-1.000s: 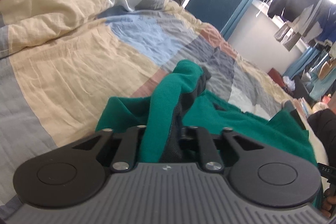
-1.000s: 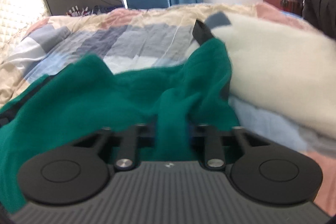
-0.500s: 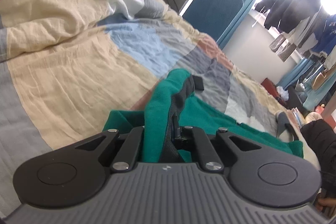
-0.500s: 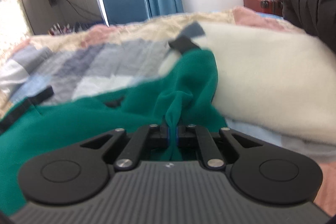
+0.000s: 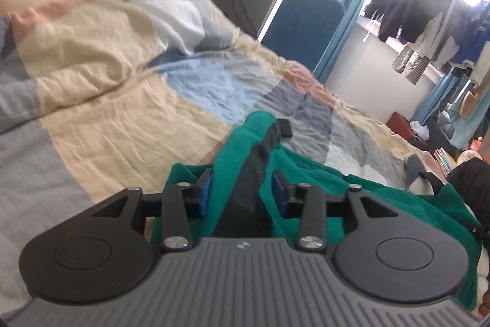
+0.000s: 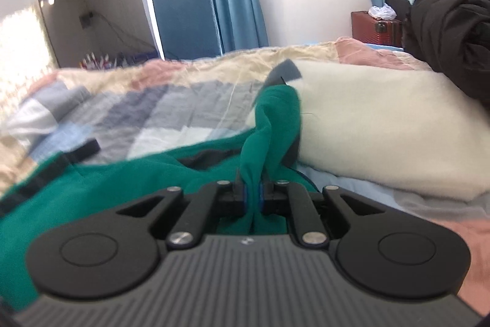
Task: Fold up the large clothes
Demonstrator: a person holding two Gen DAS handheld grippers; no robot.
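I'm seeing the green garment (image 5: 242, 149) showing as soft matt knit cloth with a dark mesh lining. Under it, the patchwork quilt (image 5: 128, 118) is looking like crinkled, rough-woven cotton. Beside the garment, the cream blanket (image 6: 382, 118) is reading fuzzy and matt. My left tongs (image 5: 242, 193) are showing matt black plastic, blue rubbery pads (image 5: 205, 194) and shiny metal rivets (image 5: 175, 241).

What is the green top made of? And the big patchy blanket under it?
The green top looks like soft, matte knit cloth, maybe cotton or fleece: it bunches and droops in limp folds. The patchy blanket looks like thin, crinkled woven cotton, matte, with fine wrinkles all over. Neither can be told for sure from looks alone.
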